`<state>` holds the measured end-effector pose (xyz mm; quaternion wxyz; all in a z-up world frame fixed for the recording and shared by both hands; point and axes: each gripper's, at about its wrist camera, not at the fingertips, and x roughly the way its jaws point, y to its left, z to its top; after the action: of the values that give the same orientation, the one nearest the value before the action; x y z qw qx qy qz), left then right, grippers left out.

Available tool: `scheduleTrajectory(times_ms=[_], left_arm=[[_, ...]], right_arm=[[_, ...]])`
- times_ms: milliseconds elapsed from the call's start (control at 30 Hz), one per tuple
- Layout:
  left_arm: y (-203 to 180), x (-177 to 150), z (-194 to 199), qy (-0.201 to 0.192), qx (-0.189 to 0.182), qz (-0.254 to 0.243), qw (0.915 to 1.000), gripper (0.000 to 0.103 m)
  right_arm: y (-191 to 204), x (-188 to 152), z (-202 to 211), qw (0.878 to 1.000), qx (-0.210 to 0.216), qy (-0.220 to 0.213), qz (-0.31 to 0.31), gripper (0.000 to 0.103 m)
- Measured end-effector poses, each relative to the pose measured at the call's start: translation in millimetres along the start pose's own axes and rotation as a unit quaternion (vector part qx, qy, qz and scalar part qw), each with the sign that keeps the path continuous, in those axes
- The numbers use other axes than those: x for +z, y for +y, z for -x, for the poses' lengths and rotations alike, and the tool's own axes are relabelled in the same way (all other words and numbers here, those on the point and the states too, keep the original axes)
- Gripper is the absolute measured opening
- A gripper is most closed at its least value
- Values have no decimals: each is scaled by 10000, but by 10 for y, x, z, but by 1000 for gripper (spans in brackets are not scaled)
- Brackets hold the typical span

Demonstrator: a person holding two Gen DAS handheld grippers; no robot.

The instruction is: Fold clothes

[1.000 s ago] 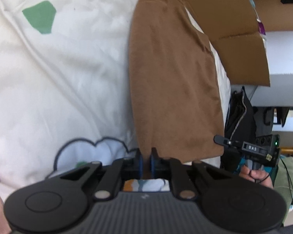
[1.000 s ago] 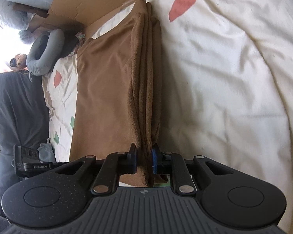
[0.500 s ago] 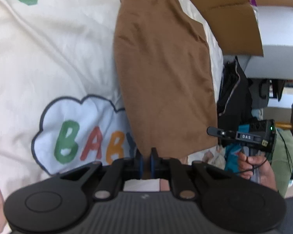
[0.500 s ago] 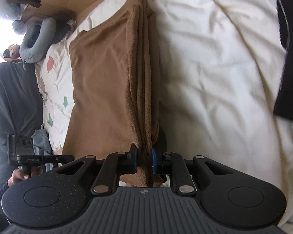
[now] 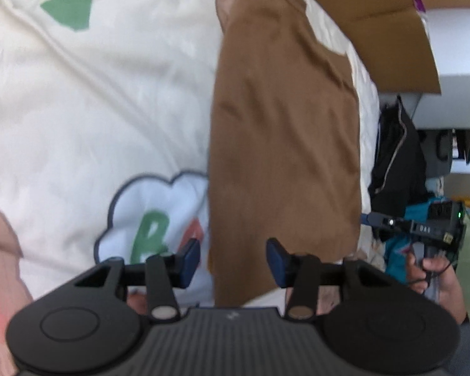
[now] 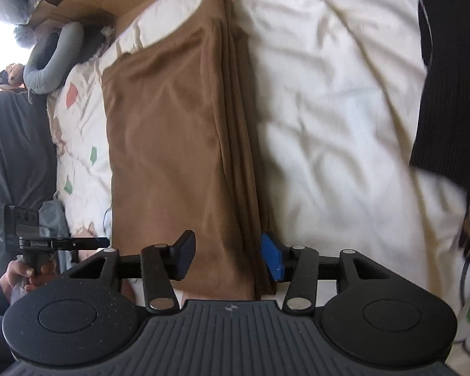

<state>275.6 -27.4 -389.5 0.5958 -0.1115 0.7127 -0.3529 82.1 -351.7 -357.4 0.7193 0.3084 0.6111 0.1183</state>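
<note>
Brown, soft knit fabric fills the middle of your left wrist view: the folded brown garment lies as a long flat rectangle on the cream bedspread, its near end between the fingers of your left gripper. Those fingers have just been opening and now stand spread, blue pads clear of the cloth on both sides. Left of the garment the bedspread carries a white cloud print with coloured letters and a green patch. Beyond the garment's far right corner a flap of plain cardboard juts in.

From your right wrist, the same garment shows its stacked layers as ridged edges along its right side, smooth on top with slight creases. The fingers of your right gripper have likewise just opened and stand apart, the garment's end lying between them untouched by the left pad; on the right pad I cannot tell. Right of the garment the bedspread is rumpled, and a ribbed black cloth lies at the edge.
</note>
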Motion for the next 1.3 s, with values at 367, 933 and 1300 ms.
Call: scheduleTrajectory(times_ms=[367,933,1300], left_arm=[[-132,489,-89,-576,186,-247,9979,49],[-187,648,-95,-1182,733,-648,9882,47],[-448,1138,-182,-1655,974,-1116,9750,43]], right_arm=[[86,422,-149,9987,-127,-465,160,56],[94,630,-430,9941,-760,-527,566,38],[76,634,-423,9949,-763,-486,452,37]])
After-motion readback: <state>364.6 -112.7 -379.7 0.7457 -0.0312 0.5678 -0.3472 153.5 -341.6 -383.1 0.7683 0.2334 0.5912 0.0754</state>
